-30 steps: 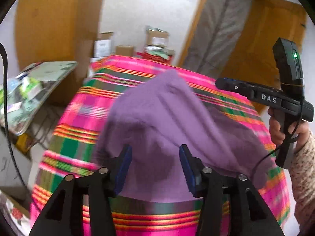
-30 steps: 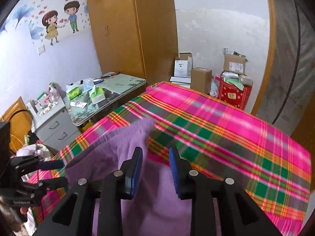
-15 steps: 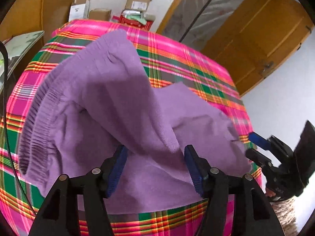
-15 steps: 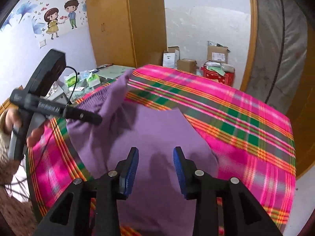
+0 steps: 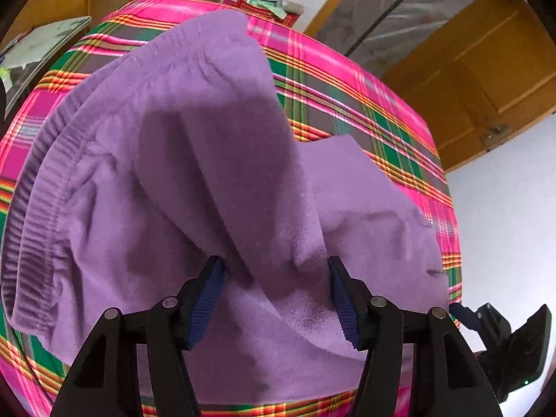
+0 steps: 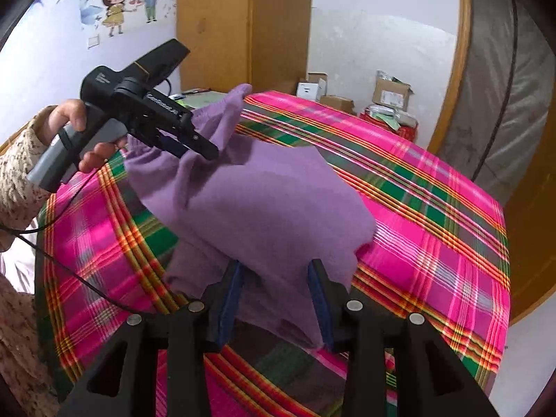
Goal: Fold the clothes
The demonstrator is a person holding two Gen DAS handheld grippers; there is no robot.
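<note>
A purple fleece garment (image 5: 208, 139) (image 6: 271, 201) lies bunched on the plaid bedspread (image 5: 347, 104) (image 6: 434, 226), its ribbed waistband at the left in the left wrist view. One thick fold runs from the far end down to my left gripper (image 5: 274, 292) (image 6: 205, 149). That gripper's jaws stand wide, and the fold sits loosely between the blue pads. My right gripper (image 6: 276, 299) (image 5: 465, 312) is at the garment's near right edge. Its jaws are apart, with a hanging flap of fleece between them.
A person's hand (image 6: 73, 114) in a knitted sleeve holds the left gripper, and its cable trails over the bedspread. Cardboard boxes (image 6: 389, 90) stand past the bed's far end. A wooden wardrobe (image 6: 243, 24) and a glass-topped desk (image 5: 38, 52) are at the left.
Both grippers have dipped and pulled back toward the near edge of the bed, and their jaws have widened. The garment has come down with them and now rests in a heap.
</note>
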